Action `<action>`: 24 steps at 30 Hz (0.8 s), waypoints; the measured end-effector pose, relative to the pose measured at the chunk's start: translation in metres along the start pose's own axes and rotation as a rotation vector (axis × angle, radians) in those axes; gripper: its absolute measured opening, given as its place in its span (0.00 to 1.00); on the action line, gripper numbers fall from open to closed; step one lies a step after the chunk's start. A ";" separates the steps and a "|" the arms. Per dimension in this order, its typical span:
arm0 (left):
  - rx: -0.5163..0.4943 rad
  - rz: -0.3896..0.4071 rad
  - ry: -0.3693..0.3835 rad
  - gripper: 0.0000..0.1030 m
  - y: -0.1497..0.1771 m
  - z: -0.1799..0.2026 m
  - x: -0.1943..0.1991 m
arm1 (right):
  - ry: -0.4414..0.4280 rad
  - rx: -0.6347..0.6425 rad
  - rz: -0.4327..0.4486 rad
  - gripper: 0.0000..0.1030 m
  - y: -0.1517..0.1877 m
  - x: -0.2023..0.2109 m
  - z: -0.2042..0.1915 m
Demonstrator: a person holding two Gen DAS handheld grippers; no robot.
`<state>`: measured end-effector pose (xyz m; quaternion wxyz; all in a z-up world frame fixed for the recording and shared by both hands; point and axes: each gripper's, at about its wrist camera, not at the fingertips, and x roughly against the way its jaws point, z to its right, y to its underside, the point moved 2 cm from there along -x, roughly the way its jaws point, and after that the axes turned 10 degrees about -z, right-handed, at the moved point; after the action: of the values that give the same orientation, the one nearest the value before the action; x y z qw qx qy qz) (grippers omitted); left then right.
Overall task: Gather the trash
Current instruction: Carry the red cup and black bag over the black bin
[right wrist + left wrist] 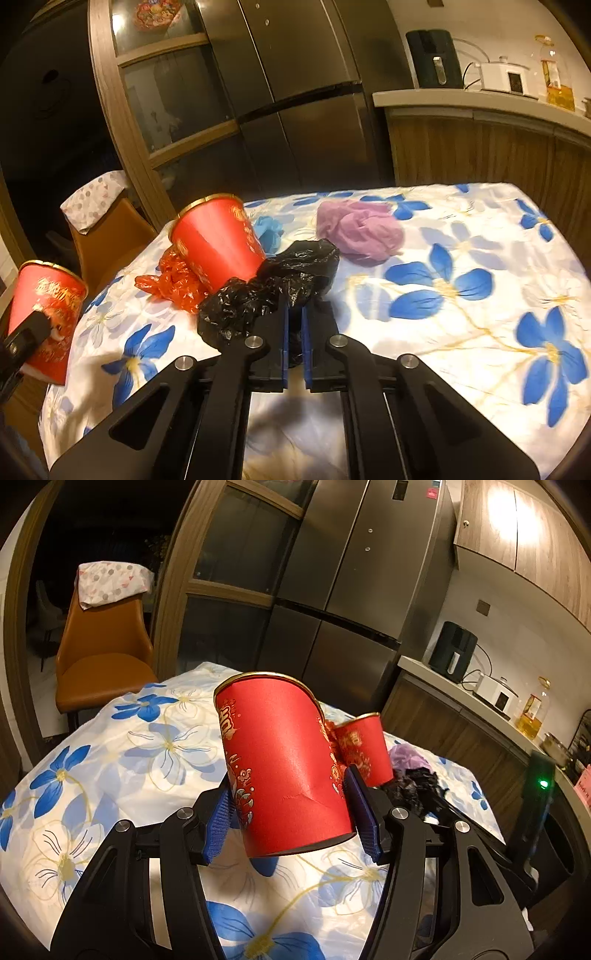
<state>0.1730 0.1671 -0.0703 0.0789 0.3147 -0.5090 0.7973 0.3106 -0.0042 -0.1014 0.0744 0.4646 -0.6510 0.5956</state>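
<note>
My left gripper [291, 812] is shut on a red paper cup [284, 760] with gold print and holds it tilted above the table; the same cup shows at the left edge of the right wrist view [46, 314]. A second red cup [364, 749] stands on the table behind it and also shows in the right wrist view [218, 240]. My right gripper [294, 325] is shut on a crumpled black plastic bag [269, 291]. A red plastic wrapper [173, 284], a blue crumpled piece [267, 229] and a purple crumpled piece [360, 230] lie on the table.
The table [461, 332] is covered with a white cloth with blue flowers. An orange chair [99, 657] stands at its far left. A steel fridge [343, 583] is behind. A counter [480, 101] with appliances and an oil bottle runs along the right.
</note>
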 end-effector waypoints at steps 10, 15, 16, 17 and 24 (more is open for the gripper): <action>-0.052 0.006 0.034 0.55 0.011 0.027 0.013 | 0.028 -0.001 0.083 0.06 0.017 0.065 0.020; -0.083 0.003 0.055 0.55 0.017 0.047 0.020 | 0.056 0.002 0.121 0.06 0.025 0.095 0.030; -0.089 0.001 0.060 0.55 0.018 0.051 0.021 | 0.064 0.000 0.128 0.06 0.026 0.101 0.034; -0.099 -0.002 0.067 0.55 0.020 0.057 0.022 | 0.069 -0.002 0.133 0.06 0.027 0.105 0.037; -0.158 -0.015 0.105 0.55 0.032 0.091 0.025 | 0.120 -0.025 0.179 0.06 0.035 0.139 0.062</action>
<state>0.1773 0.0692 -0.0541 0.1361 0.2692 -0.5630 0.7694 0.2371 -0.1333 -0.0531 0.0657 0.3671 -0.6916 0.6186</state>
